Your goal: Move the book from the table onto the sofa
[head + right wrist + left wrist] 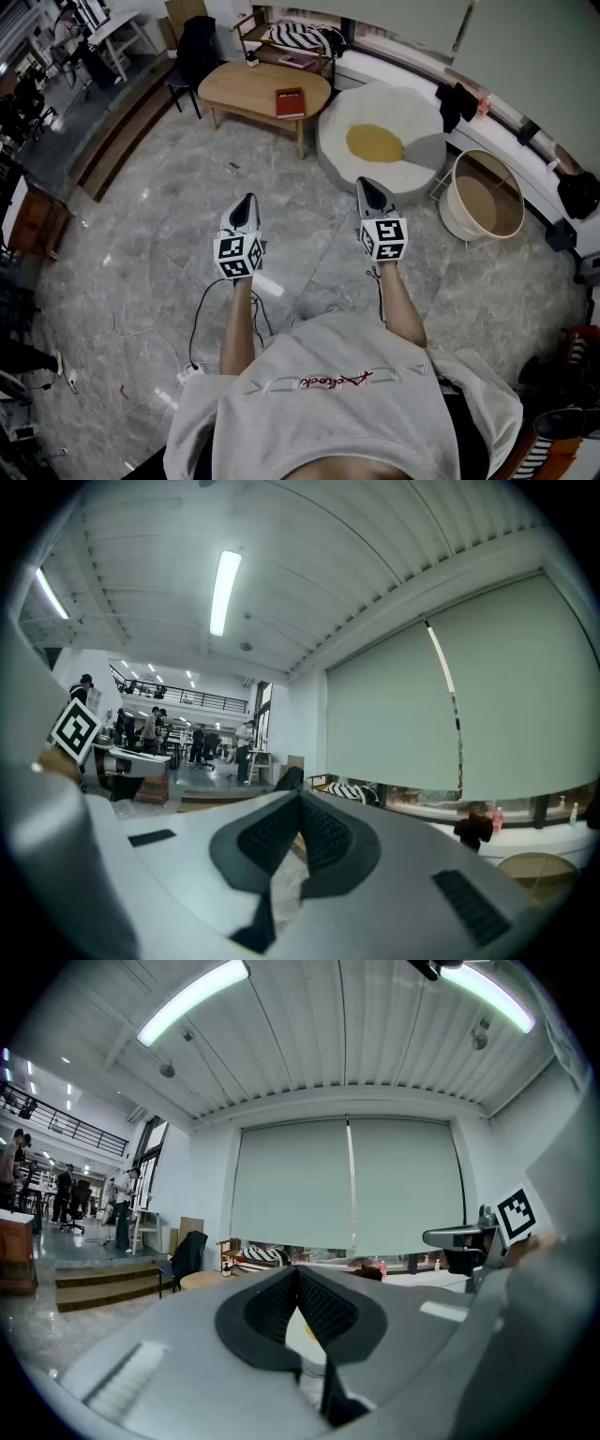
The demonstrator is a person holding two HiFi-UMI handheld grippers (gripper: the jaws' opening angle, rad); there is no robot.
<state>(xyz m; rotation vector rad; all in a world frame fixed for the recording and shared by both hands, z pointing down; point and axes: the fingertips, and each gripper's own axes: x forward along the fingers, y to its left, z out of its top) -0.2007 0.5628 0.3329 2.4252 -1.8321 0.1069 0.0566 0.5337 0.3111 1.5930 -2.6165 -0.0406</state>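
A red book (290,102) lies flat on the right part of an oval wooden table (246,86) at the far side of the room. Just right of the table stands a round white sofa (412,124) with a yellow cushion (374,143) on it. My left gripper (247,200) and right gripper (367,184) are held out side by side over the marble floor, well short of the table. Both are shut with nothing between their jaws. In the left gripper view the shut left gripper (297,1273) points toward the table (201,1280). In the right gripper view the shut right gripper (300,799) also points level into the room.
A wire-framed round basket table (486,199) stands right of the sofa. A black chair (194,49) and a shelf with a striped cushion (302,37) are behind the table. Wooden steps (117,127) run along the left. Cables (199,323) lie on the floor near my feet.
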